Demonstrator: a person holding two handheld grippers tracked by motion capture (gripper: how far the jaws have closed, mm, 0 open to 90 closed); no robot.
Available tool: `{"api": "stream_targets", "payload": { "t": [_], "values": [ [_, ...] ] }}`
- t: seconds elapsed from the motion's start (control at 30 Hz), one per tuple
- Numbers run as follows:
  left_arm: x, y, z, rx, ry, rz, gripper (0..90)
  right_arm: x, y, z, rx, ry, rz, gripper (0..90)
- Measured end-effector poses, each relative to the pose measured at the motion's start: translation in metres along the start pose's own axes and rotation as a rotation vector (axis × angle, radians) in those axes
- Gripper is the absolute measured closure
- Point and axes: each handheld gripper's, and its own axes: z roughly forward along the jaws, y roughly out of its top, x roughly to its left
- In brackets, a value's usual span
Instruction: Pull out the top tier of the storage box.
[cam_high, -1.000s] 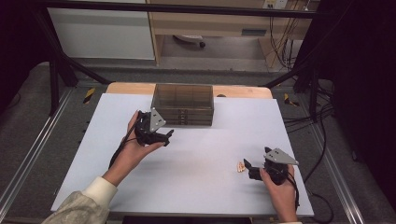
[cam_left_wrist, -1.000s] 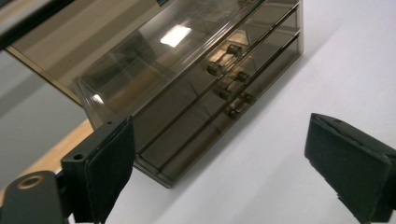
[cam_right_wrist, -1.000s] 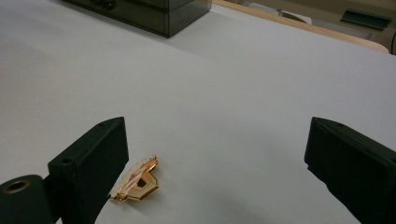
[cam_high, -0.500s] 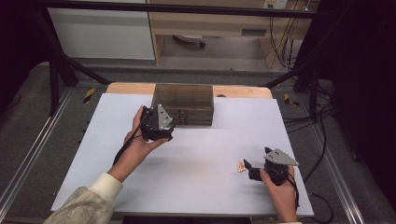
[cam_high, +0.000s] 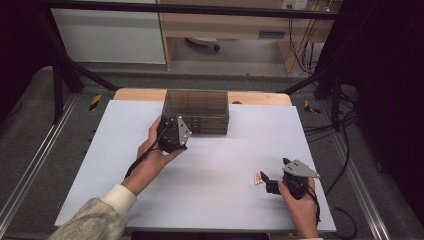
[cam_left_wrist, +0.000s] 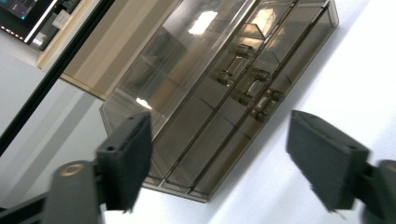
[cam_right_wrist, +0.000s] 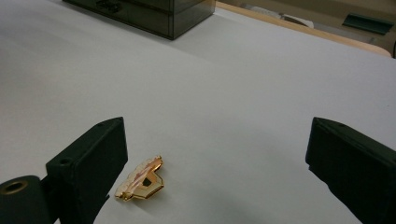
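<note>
The left claw (cam_high: 172, 134) hangs at the front left corner of a smoke-tinted transparent drawer box (cam_high: 196, 111), which stands at the far middle of the white table (cam_high: 100, 165). In the left gripper view the box (cam_left_wrist: 224, 88) lies ahead of the claw (cam_left_wrist: 233, 163), its stacked drawers shut and their small clear handles (cam_left_wrist: 247, 86) ranged in a line down the front. The jaws have just been closing, yet a broad gap remains between the pads; nothing is between them and neither pad touches the box. The grey three-cornered plate (cam_high: 182, 131) on this claw faces the camera in the high view. The right claw (cam_high: 267, 181) rests low over the table near its front right part, well apart from the box. Its jaws stand wide with nothing gripped. A small gold-coloured flat piece with a scalloped edge (cam_right_wrist: 140, 179) lies on the table just beside the left-hand pad (cam_right_wrist: 88, 163) in the right gripper view, and whether it touches that pad cannot be told. In the high view the same piece (cam_high: 258, 178) lies just to the left of the right claw.
</note>
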Motion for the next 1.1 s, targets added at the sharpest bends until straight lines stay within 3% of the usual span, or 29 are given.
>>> {"api": "stream_targets", "payload": {
  "t": [0.1, 0.23, 0.33, 0.57, 0.83, 0.93, 1.1],
  "values": [
    [-0.007, 0.002, 0.001, -0.003, 0.024, 0.047, 27.1, 0.0, 0.0, -0.001, 0.0, -0.002, -0.012, 5.1],
    [-0.011, 0.004, 0.003, 0.011, 0.035, 0.077, 28.3, 0.0, 0.0, -0.001, 0.001, 0.001, -0.01, 5.1],
    [-0.016, 0.005, 0.005, 0.032, 0.078, 0.129, 29.7, 0.0, 0.0, -0.001, 0.014, -0.007, -0.01, 5.2],
    [-0.021, 0.006, 0.008, 0.028, 0.123, 0.17, 34.6, 0.002, -0.001, -0.001, 0.005, 0.004, -0.017, 5.2],
    [-0.021, 0.002, 0.011, 0.017, 0.16, 0.168, 41.8, 0.002, 0.0, -0.001, 0.002, 0.017, -0.015, 5.3],
    [-0.024, 0.003, 0.012, 0.008, 0.178, 0.221, 47.0, 0.003, 0.0, -0.001, -0.002, 0.023, -0.014, 5.3],
    [-0.026, 0.003, 0.015, 0.014, 0.194, 0.224, 48.6, 0.003, -0.001, 0.0, -0.009, 0.04, -0.009, 5.2]
  ]
}}
